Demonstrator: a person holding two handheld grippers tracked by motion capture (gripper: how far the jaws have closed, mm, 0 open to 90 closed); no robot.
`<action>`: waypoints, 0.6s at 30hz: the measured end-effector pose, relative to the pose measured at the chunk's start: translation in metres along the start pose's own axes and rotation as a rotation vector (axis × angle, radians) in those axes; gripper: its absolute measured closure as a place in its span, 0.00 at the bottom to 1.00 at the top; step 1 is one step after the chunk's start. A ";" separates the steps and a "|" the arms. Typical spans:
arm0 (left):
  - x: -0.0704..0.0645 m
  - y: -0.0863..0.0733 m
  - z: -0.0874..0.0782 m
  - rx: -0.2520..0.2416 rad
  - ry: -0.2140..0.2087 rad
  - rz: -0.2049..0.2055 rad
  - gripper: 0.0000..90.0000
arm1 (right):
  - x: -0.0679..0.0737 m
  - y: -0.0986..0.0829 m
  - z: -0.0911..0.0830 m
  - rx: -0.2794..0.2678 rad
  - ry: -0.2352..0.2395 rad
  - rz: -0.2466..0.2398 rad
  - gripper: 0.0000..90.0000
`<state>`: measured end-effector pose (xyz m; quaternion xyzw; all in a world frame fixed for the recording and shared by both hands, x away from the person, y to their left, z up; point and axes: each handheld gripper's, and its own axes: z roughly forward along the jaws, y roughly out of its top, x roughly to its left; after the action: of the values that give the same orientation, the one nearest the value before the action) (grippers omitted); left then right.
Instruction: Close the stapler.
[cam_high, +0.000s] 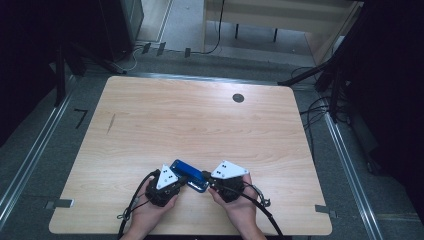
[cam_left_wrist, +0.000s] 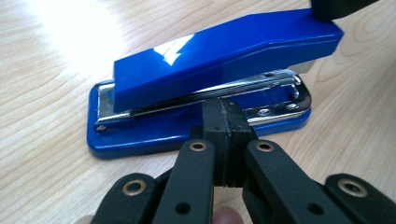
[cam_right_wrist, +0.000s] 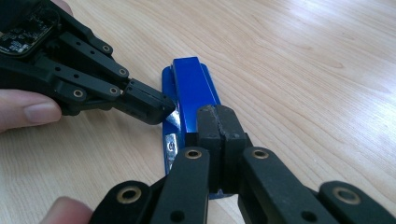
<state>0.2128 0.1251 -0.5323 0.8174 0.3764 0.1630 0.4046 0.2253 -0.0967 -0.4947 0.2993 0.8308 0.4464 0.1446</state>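
Note:
A blue stapler (cam_high: 189, 173) with a metal rail lies on the wooden table (cam_high: 200, 120) near its front edge, between my two grippers. My left gripper (cam_left_wrist: 223, 109) is shut with nothing between its jaws, and its tip presses against the stapler's (cam_left_wrist: 219, 51) long side at the metal rail. My right gripper (cam_right_wrist: 217, 116) is also shut and empty, its tip resting on the near end of the stapler's (cam_right_wrist: 191, 88) blue top. The left gripper (cam_right_wrist: 149, 105) reaches in from the left in the right gripper view. In the high view the left gripper (cam_high: 181, 179) and right gripper (cam_high: 209, 181) flank the stapler.
A dark round grommet (cam_high: 238, 98) sits at the table's far right. A short dark streak (cam_high: 110, 123) marks the left side. Metal floor rails (cam_high: 345, 160) run along both sides, and cables (cam_high: 315, 107) lie past the right edge.

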 end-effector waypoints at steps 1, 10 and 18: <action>0.000 0.000 0.000 0.000 0.000 0.000 1.00 | 0.000 0.000 0.000 0.000 0.000 0.000 1.00; 0.007 -0.003 -0.007 -0.009 0.005 -0.038 1.00 | 0.001 -0.013 -0.009 -0.023 0.031 0.062 1.00; 0.030 -0.008 -0.021 -0.034 0.061 -0.089 1.00 | 0.011 -0.021 -0.005 0.005 0.064 0.060 1.00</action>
<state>0.2165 0.1620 -0.5269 0.7875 0.4219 0.1761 0.4134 0.2067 -0.1023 -0.5092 0.3100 0.8268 0.4578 0.1037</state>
